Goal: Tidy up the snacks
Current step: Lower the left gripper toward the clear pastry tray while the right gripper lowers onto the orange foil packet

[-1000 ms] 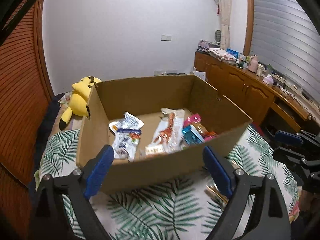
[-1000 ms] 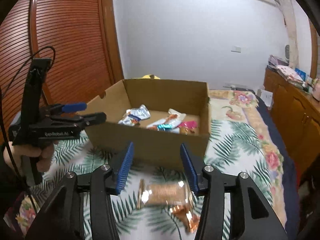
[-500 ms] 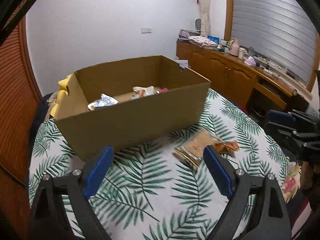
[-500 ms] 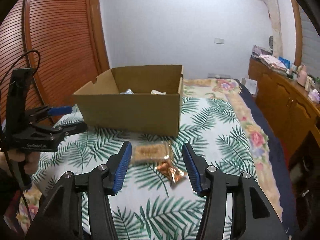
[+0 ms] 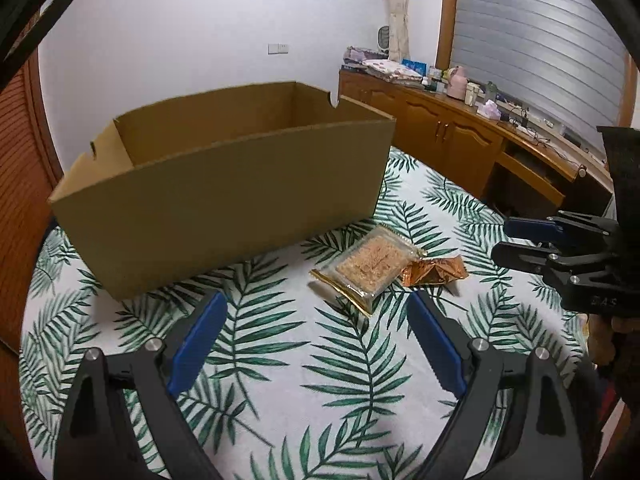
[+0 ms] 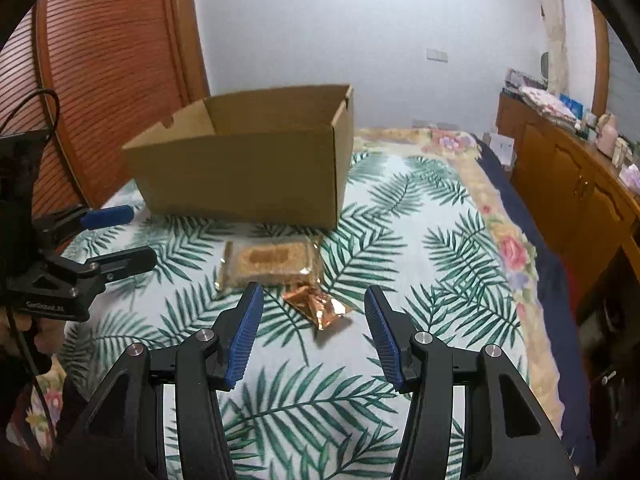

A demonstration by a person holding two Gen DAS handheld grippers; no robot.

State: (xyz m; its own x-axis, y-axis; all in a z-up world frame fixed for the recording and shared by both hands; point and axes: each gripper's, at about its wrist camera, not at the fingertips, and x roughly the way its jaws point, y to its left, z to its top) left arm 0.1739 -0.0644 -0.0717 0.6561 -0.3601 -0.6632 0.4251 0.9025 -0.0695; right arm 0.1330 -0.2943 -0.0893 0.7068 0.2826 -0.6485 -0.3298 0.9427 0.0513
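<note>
Both the left tongs [image 5: 316, 316] and right tongs [image 6: 312, 312] are hovering spread and gripping nothing above the leaf-print bed [image 6: 400, 216]. A clear cracker packet [image 6: 270, 262] and a copper foil packet [image 6: 318, 304] are lying touching each other mid-bed, just in front of the open cardboard box [image 6: 244, 172].
</note>
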